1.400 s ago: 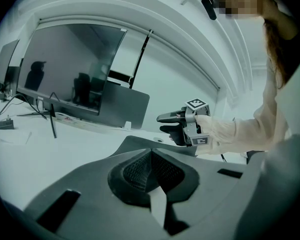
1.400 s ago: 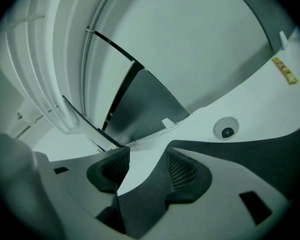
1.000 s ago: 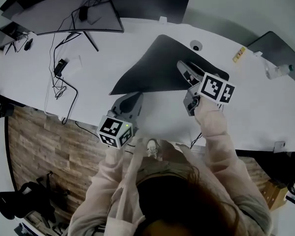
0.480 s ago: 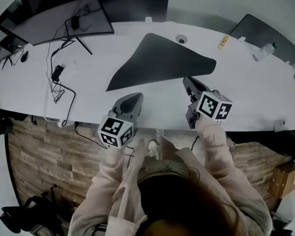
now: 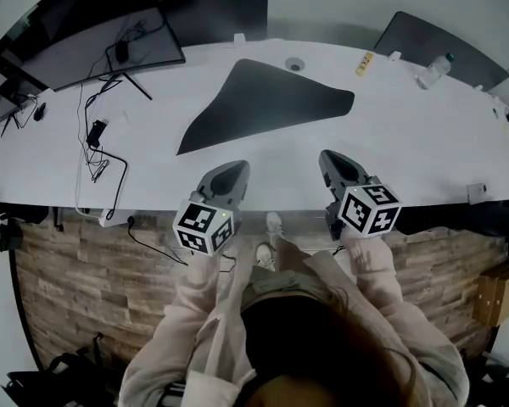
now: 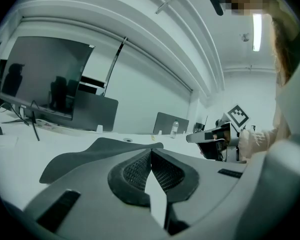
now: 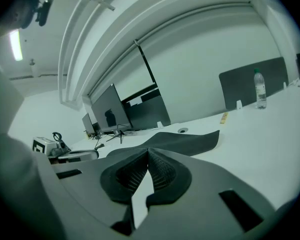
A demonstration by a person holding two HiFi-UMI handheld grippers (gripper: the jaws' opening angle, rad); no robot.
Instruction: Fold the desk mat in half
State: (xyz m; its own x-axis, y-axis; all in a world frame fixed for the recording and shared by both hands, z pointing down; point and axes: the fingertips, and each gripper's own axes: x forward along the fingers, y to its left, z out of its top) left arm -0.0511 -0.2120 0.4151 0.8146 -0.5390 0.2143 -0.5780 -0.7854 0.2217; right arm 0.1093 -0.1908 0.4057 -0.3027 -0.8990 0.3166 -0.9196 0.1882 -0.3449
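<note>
The dark desk mat (image 5: 267, 100) lies folded on the white desk (image 5: 424, 142), its curved fold edge toward the right. It also shows as a low dark shape beyond the jaws in the left gripper view (image 6: 97, 148) and the right gripper view (image 7: 187, 141). My left gripper (image 5: 230, 167) is shut and empty, near the desk's front edge, apart from the mat. My right gripper (image 5: 329, 156) has just been closing and is now shut, with nothing between its jaws, also short of the mat. Each gripper view shows pads pressed together: left (image 6: 151, 152), right (image 7: 148, 152).
A large monitor (image 5: 110, 36) and loose cables (image 5: 97, 138) are at the left. A cable grommet (image 5: 296, 64), a yellow strip (image 5: 364, 64), a water bottle (image 5: 433, 68) and dark divider panels (image 5: 428, 34) line the far edge. A wood floor lies below the desk's front edge.
Both grippers drew back from the mat toward the desk's near edge. The right one was at the mat's near right edge with jaws apart; now it is shut and off it.
</note>
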